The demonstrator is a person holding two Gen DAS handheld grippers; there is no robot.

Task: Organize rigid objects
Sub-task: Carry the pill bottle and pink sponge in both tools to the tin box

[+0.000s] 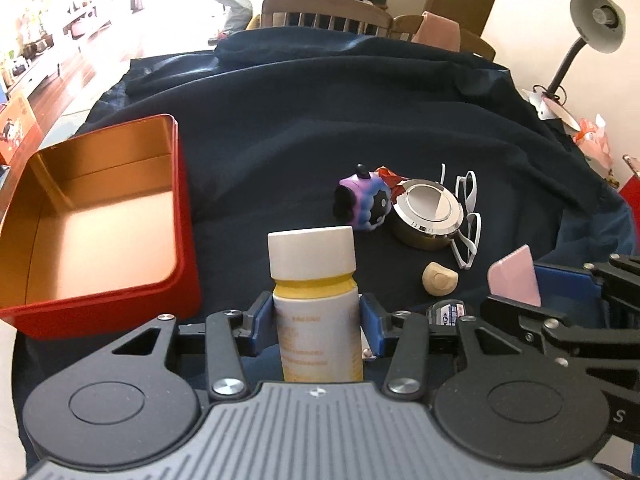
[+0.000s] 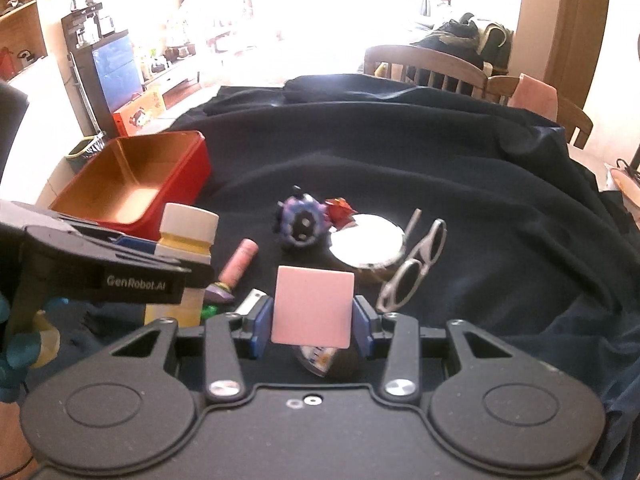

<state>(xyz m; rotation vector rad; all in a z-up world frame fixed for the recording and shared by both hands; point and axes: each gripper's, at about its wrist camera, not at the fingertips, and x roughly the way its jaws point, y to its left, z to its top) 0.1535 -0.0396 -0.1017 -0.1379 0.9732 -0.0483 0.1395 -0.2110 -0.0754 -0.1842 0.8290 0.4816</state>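
Observation:
My left gripper (image 1: 318, 322) is shut on a white-capped bottle (image 1: 314, 280) with a yellow and white label, held upright above the dark cloth. The same bottle (image 2: 188, 240) shows at the left of the right wrist view. My right gripper (image 2: 312, 322) is shut on a flat pink square block (image 2: 313, 308); that pink block (image 1: 516, 276) also shows at the right of the left wrist view. An open red tin (image 1: 100, 224) with a gold inside stands to the left, seen again as the red tin (image 2: 136, 184) farther off.
On the dark cloth (image 1: 300, 120) lie a purple toy (image 1: 364, 204), a round metal tin (image 1: 426, 216), white glasses (image 1: 468, 220), and a beige wooden piece (image 1: 439, 279). A pink tube (image 2: 238, 264) lies near the bottle. Chairs stand beyond the table, a lamp (image 1: 592, 28) at right.

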